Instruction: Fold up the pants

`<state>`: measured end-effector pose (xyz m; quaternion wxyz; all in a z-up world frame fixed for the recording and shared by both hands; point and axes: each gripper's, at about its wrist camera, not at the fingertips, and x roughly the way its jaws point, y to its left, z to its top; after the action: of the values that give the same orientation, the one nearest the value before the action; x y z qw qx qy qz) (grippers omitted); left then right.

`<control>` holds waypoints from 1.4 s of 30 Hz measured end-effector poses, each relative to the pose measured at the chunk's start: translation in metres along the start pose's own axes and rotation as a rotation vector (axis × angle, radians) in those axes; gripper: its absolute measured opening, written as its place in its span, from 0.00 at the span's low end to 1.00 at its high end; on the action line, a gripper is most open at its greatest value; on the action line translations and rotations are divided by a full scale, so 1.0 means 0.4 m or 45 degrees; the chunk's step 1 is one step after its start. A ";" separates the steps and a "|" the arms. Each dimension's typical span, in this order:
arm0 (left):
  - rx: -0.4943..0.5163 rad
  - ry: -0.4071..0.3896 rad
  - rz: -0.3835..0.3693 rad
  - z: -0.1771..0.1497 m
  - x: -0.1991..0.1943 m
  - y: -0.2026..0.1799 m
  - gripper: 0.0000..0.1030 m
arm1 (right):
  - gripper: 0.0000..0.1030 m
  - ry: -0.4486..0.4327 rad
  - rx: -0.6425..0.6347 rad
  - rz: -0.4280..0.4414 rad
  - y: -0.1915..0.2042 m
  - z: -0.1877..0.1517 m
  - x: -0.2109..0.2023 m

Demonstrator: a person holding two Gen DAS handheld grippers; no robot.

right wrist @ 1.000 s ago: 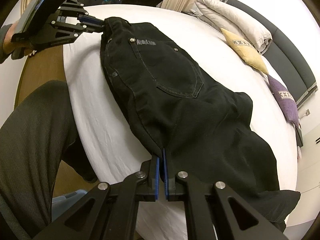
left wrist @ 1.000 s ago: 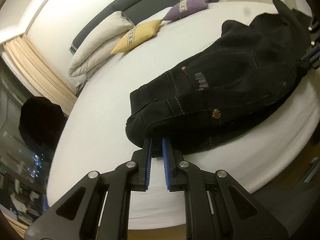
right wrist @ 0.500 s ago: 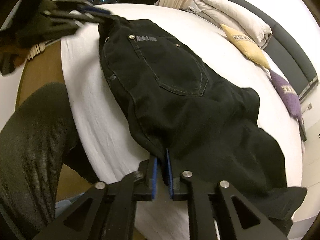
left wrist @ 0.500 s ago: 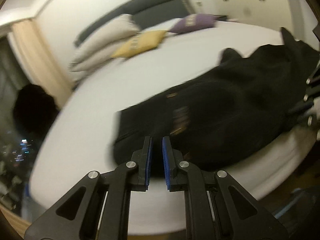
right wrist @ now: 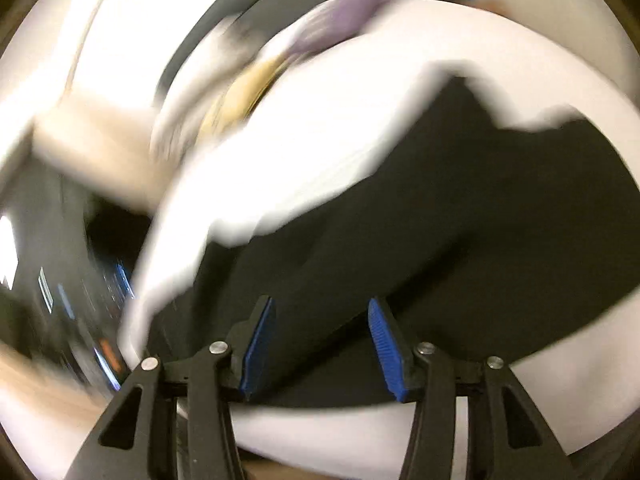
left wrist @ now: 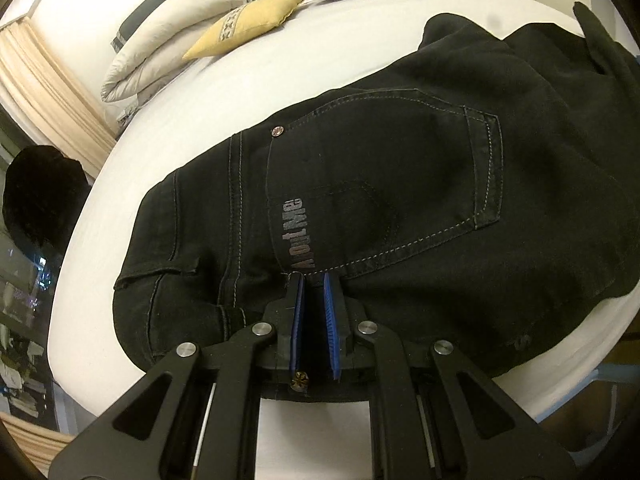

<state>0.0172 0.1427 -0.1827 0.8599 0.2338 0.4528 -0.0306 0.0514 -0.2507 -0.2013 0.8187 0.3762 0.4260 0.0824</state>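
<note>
Left wrist view — left gripper clamps the pants waistband; blurred right view — right gripper spread apart.

Warm indoor light is falling evenly across the left wrist view, which is staying sharp: stitching on the black denim pants is reading clearly, while the white bed sheet is glaring toward the upper centre. Fisheye bending is curving the frame edges, and dark vignetting is closing the corners. The right wrist view is smearing heavily with motion blur; only the blue-padded black fingers at lower centre are staying crisp.
</note>
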 end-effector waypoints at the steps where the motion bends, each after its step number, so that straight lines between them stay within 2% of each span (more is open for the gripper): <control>1: -0.012 0.006 0.003 0.004 0.003 -0.001 0.10 | 0.52 -0.032 0.108 0.011 -0.060 0.024 -0.016; 3: -0.029 0.015 0.009 0.005 0.007 -0.005 0.10 | 0.52 -0.025 0.242 0.057 -0.131 0.043 -0.008; 8: -0.021 0.043 0.028 0.022 0.014 0.004 0.10 | 0.50 0.068 0.452 0.167 -0.203 0.037 0.082; 13: -0.020 0.044 0.031 0.029 0.018 0.000 0.10 | 0.49 0.015 0.648 0.309 -0.239 0.043 0.113; 16: -0.029 0.036 0.036 0.025 0.021 -0.009 0.10 | 0.49 -0.028 0.702 0.344 -0.254 0.058 0.119; 18: -0.036 0.031 0.038 0.022 0.026 -0.009 0.10 | 0.44 -0.064 0.738 0.373 -0.264 0.066 0.120; 21: -0.043 0.027 0.038 0.021 0.024 -0.008 0.10 | 0.28 -0.123 0.778 0.406 -0.276 0.059 0.119; 22: -0.042 0.028 0.039 0.021 0.024 -0.007 0.10 | 0.17 -0.140 0.790 0.417 -0.279 0.057 0.121; 23: -0.043 0.028 0.040 0.021 0.025 -0.008 0.10 | 0.10 -0.153 0.793 0.413 -0.279 0.057 0.119; 30: -0.047 0.031 0.058 0.016 0.013 -0.002 0.10 | 0.04 -0.203 0.662 0.300 -0.245 0.079 0.083; 33: -0.050 0.037 0.070 0.013 0.015 -0.001 0.10 | 0.04 -0.277 0.597 0.233 -0.201 0.094 0.032; 38: -0.049 0.052 0.122 0.020 0.014 -0.016 0.10 | 0.04 -0.384 0.502 0.106 -0.224 0.091 -0.101; 42: -0.073 0.050 0.147 0.035 0.017 -0.040 0.10 | 0.04 -0.383 0.575 0.044 -0.291 0.067 -0.128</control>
<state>0.0276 0.1235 -0.1873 0.8575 0.2355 0.4560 0.0367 0.0183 -0.3706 -0.2391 0.7667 0.5643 0.3007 -0.0576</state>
